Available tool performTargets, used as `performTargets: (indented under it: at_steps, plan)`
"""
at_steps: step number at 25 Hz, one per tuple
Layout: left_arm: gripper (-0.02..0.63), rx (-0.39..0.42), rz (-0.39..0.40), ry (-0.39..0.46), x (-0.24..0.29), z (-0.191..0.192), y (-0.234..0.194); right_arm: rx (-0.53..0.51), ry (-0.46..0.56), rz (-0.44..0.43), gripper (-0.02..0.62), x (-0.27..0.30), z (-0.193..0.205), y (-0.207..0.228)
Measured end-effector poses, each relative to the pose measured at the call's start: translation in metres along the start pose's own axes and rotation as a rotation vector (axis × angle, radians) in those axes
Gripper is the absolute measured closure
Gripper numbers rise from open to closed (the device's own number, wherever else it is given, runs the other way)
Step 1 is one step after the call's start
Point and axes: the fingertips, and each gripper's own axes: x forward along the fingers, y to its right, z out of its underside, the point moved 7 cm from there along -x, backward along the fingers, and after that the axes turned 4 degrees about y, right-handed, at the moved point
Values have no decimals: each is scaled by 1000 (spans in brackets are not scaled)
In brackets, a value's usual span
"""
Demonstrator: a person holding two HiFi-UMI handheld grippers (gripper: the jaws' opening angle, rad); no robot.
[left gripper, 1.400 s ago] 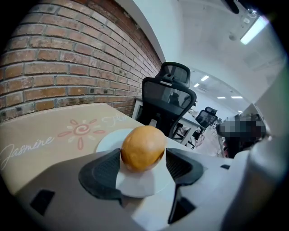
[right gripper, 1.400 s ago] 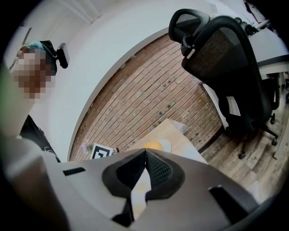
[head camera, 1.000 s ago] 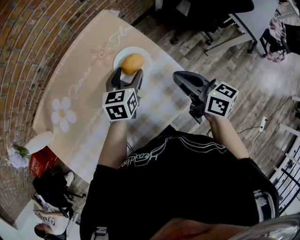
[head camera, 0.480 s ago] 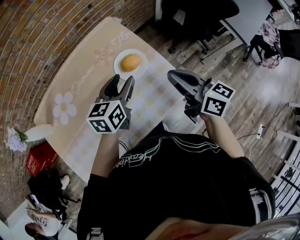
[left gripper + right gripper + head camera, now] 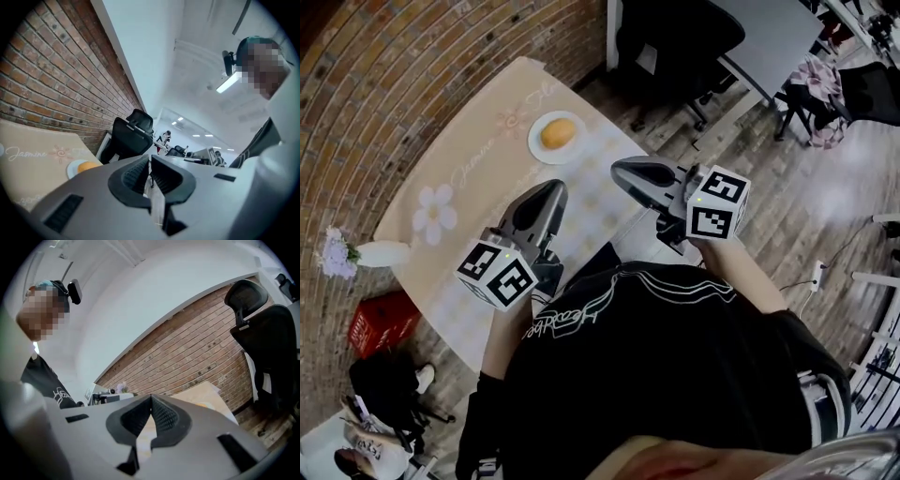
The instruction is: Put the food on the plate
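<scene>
An orange bun [image 5: 558, 134] lies on a small white plate [image 5: 538, 148] at the far end of the beige tablecloth [image 5: 469, 178]. My left gripper [image 5: 554, 188] hovers over the table's near side, well short of the plate, shut with nothing between its jaws. In the left gripper view the bun [image 5: 87, 166] and plate [image 5: 71, 170] show low at the left, behind the closed left gripper [image 5: 150, 160]. My right gripper [image 5: 619, 172] is held off the table's right edge, also shut and empty. The right gripper [image 5: 151, 397] points toward the brick wall.
A white vase of purple flowers [image 5: 358, 253] lies at the table's left end, with a red box [image 5: 382, 323] on the floor below it. Black office chairs [image 5: 675, 37] stand beyond the table; one chair [image 5: 265, 348] fills the right gripper view's right side.
The left gripper, open around the bun a second ago, drew back toward me, leaving the bun on the plate, and its jaws closed. The right gripper barely shifted.
</scene>
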Motion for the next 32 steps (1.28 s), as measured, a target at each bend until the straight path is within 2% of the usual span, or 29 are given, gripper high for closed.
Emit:
performTargets:
  at_steps: [4, 10, 16, 26, 32]
  plan:
    - [597, 38, 1, 58, -8, -3, 31, -19, -4, -21, 598, -17, -1, -21]
    - [598, 60, 17, 63, -6, -10, 56, -51, 13, -57, 600, -30, -9, -31]
    - [598, 61, 13, 50, -7, -12, 57, -49, 22, -58, 598, -29, -12, -33]
    - [598, 141, 3, 22, -2, -13, 60, -65, 16, -55, 600, -29, -13, -34]
    - [598, 149, -3, 15, -3, -11, 59, -77, 8, -51, 600, -28, -13, -35]
